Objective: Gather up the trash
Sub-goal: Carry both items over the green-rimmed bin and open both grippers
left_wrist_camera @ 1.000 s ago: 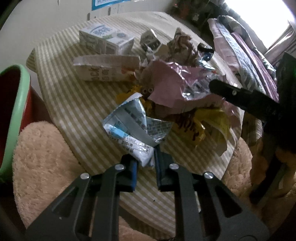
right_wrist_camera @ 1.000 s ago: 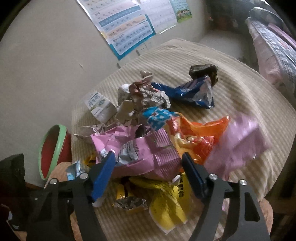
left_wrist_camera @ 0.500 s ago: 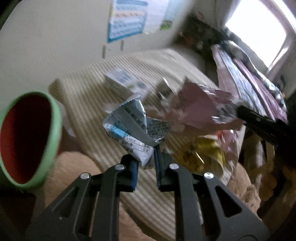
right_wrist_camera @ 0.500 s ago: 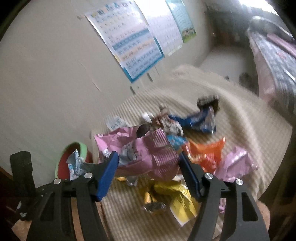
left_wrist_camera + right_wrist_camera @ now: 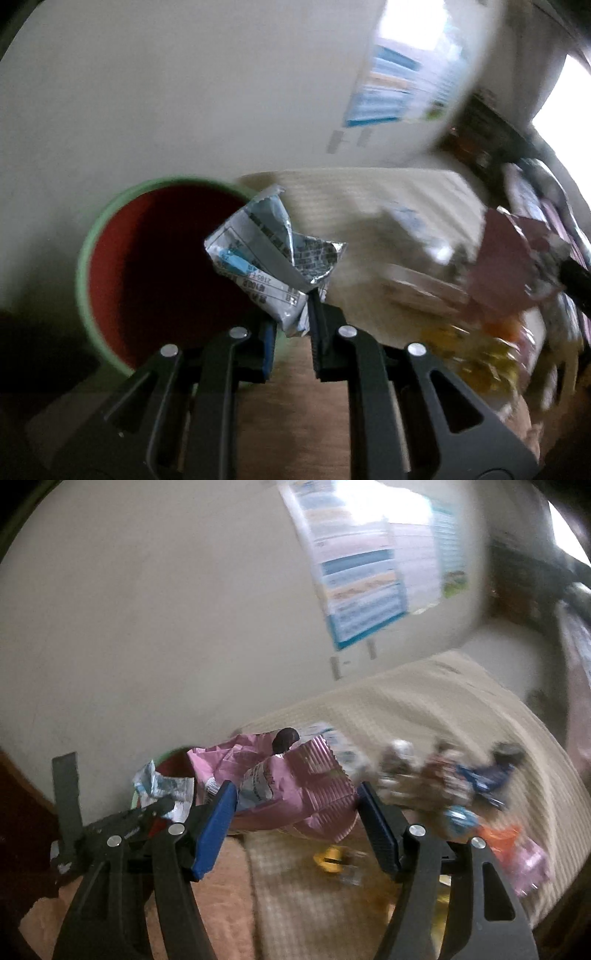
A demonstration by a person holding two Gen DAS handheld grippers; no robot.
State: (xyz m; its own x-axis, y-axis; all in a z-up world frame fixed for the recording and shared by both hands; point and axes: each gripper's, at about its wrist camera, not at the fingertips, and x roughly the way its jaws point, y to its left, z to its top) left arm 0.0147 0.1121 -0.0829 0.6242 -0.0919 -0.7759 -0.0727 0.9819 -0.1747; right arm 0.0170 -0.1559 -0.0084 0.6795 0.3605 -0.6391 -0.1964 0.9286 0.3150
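My left gripper (image 5: pixel 291 325) is shut on a crumpled silver and blue wrapper (image 5: pixel 269 258), held in the air at the right rim of the red bin with a green rim (image 5: pixel 155 273). The same wrapper (image 5: pixel 162 786) and left gripper show at left in the right wrist view. My right gripper (image 5: pixel 295 812) is closed on a large crumpled pink bag (image 5: pixel 291 782) and holds it off the table. The pink bag also shows at right in the left wrist view (image 5: pixel 506 258).
More trash lies on the round striped table (image 5: pixel 461 716): a blue wrapper (image 5: pixel 484 775), an orange one (image 5: pixel 498 838), yellow pieces (image 5: pixel 332 856). A peach fluffy seat (image 5: pixel 221 904) is below. Posters (image 5: pixel 369 576) hang on the wall.
Both grippers have lifted their loads and swung left: the silver wrapper now hangs at the bin's mouth, and the pink bag has left the pile and followed toward the bin.
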